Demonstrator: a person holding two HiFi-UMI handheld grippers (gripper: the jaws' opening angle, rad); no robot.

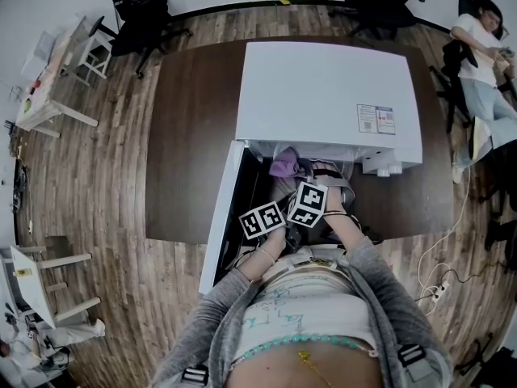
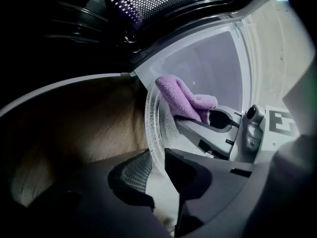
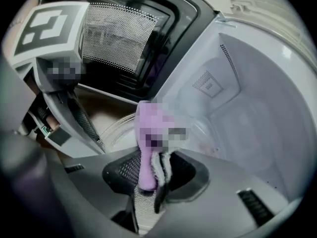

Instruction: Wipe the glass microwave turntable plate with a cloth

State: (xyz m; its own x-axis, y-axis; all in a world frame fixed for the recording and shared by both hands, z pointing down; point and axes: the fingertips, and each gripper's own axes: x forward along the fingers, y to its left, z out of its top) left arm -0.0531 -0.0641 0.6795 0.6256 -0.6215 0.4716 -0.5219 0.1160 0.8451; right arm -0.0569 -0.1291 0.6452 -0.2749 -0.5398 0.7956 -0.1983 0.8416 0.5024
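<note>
The glass turntable plate [image 2: 154, 118] stands on edge in front of the open microwave. My left gripper [image 2: 157, 171] is shut on its lower rim. A purple cloth [image 2: 185, 100] lies against the plate's right face, with my right gripper [image 2: 207, 118] shut on it. In the right gripper view the cloth [image 3: 144, 157] hangs pinched between the jaws of the right gripper [image 3: 154, 175], over the plate [image 3: 119, 128], and the left gripper's fingers [image 3: 84, 120] sit at the plate's left. In the head view both grippers' marker cubes sit at the oven mouth, with the cloth [image 1: 283, 166] just beyond.
The white microwave [image 1: 323, 95] stands on a brown table [image 1: 186, 136], its door [image 1: 222, 217] swung open to the left. Its white cavity [image 3: 237, 113] lies behind the plate. Office chairs stand at the far side; a person [image 1: 485, 63] sits at the right. A power strip [image 1: 436, 289] lies on the floor.
</note>
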